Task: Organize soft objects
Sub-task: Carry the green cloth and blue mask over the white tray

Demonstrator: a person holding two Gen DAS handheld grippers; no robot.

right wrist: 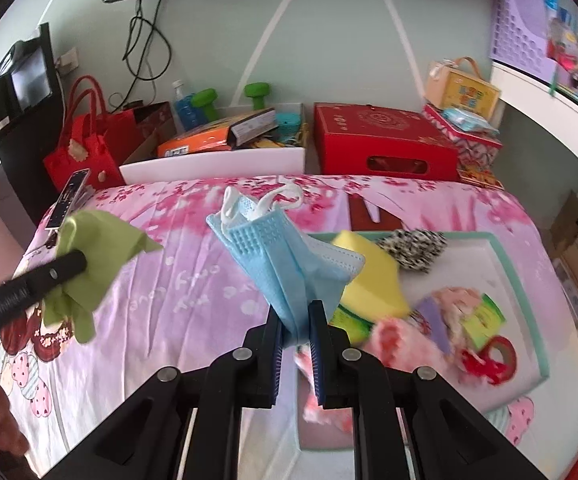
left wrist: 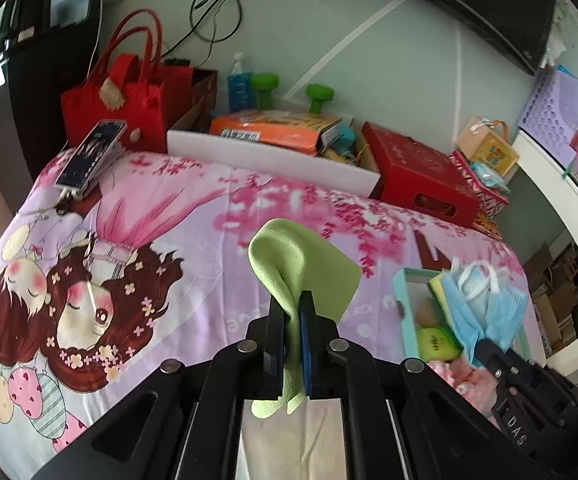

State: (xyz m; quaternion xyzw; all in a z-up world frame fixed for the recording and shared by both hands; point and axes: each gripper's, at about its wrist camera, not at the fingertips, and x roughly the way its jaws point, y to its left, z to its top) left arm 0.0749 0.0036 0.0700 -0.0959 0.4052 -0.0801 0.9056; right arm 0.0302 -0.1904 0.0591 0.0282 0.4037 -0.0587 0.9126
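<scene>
My left gripper (left wrist: pixel 293 300) is shut on a green cloth (left wrist: pixel 301 264) and holds it above the pink bedspread (left wrist: pixel 193 216). It also shows in the right wrist view (right wrist: pixel 83 258) at the left with the green cloth (right wrist: pixel 97 248). My right gripper (right wrist: pixel 295 308) is shut on a blue face mask (right wrist: pixel 285 248) and holds it up over the left edge of a teal tray (right wrist: pixel 525 280). The tray holds a yellow sponge (right wrist: pixel 373 280), a spotted cloth (right wrist: pixel 413 246), pink fabric (right wrist: pixel 401 340) and red tape (right wrist: pixel 499 354). The mask (left wrist: pixel 481 308) shows at the right in the left wrist view.
A phone (left wrist: pixel 91 154) lies at the bed's far left. Along the wall stand a red bag (left wrist: pixel 121 100), a white bin (left wrist: pixel 273 158) with an orange packet, green dumbbells (left wrist: pixel 265 88) and a red box (right wrist: pixel 381 140). A white shelf (right wrist: pixel 549 96) is at the right.
</scene>
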